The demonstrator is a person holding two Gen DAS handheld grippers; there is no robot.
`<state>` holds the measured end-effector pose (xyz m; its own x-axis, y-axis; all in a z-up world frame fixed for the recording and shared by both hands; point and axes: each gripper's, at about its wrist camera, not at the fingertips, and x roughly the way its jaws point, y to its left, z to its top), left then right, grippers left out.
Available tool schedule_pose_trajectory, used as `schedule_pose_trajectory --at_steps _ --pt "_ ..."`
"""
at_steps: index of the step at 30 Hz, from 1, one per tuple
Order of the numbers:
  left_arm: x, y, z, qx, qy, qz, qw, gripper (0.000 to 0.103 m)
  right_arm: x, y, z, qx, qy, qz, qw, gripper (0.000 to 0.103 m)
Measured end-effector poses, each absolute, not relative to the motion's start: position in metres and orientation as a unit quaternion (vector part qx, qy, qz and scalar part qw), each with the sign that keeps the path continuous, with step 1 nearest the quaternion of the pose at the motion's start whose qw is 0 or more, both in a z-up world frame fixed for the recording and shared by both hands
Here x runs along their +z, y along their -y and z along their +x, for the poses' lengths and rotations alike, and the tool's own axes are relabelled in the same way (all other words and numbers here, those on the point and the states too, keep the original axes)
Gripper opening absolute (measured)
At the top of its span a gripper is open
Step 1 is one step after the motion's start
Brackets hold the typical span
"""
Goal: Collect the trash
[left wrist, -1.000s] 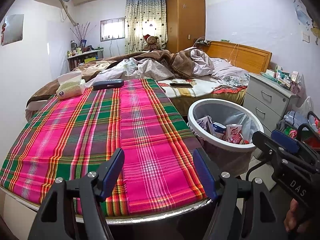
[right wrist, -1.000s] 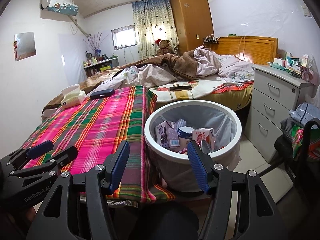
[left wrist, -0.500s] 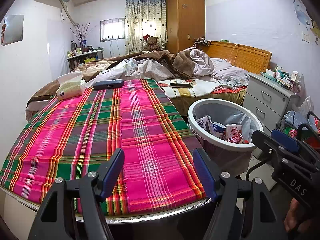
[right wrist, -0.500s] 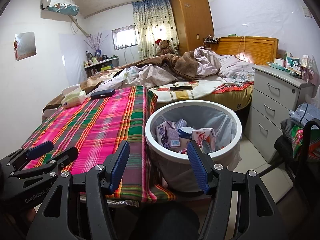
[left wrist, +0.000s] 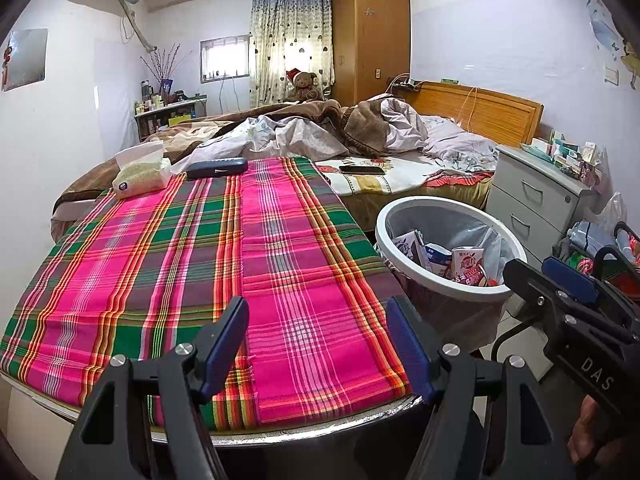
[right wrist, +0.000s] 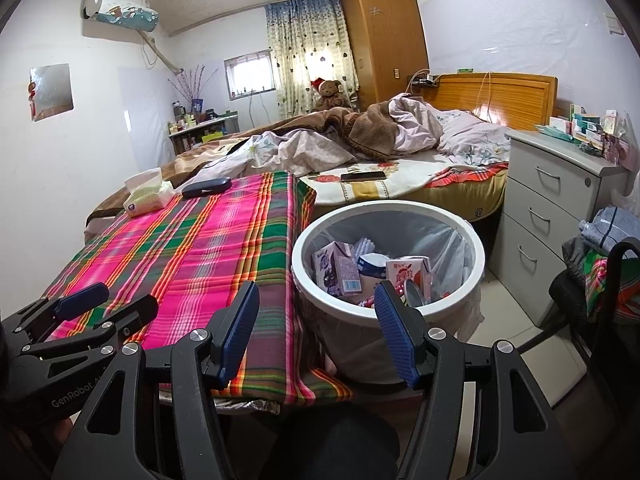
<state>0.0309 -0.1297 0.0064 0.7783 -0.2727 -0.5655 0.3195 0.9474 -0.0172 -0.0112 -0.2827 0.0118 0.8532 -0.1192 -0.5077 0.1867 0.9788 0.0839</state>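
Black hand-held gripper (left wrist: 320,344), blue pads (left wrist: 408,350), silver screws

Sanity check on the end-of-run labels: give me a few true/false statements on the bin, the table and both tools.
1. The bin holds drink cartons. True.
2. The left tool grips a carton. False: it is open with nothing in it, above the plaid cloth.
3. The tissue pack lies at the far end of the cloth. True.
4. The bin stands on the table. False: it stands on the floor beside the table's right edge.
5. The right tool is shut. False: it is open with nothing in it, near the bin's rim.
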Motion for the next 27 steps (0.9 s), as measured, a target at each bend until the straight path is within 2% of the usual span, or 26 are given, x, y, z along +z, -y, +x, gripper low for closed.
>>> schedule_pose_trajectory --at_steps 27 --pt "0.0055 0.1286 0.0328 -0.16 -0.296 0.038 0.941 0.073 0.0121 0.2815 -0.0111 -0.079 -0.26 0.066 0.96 0.061"
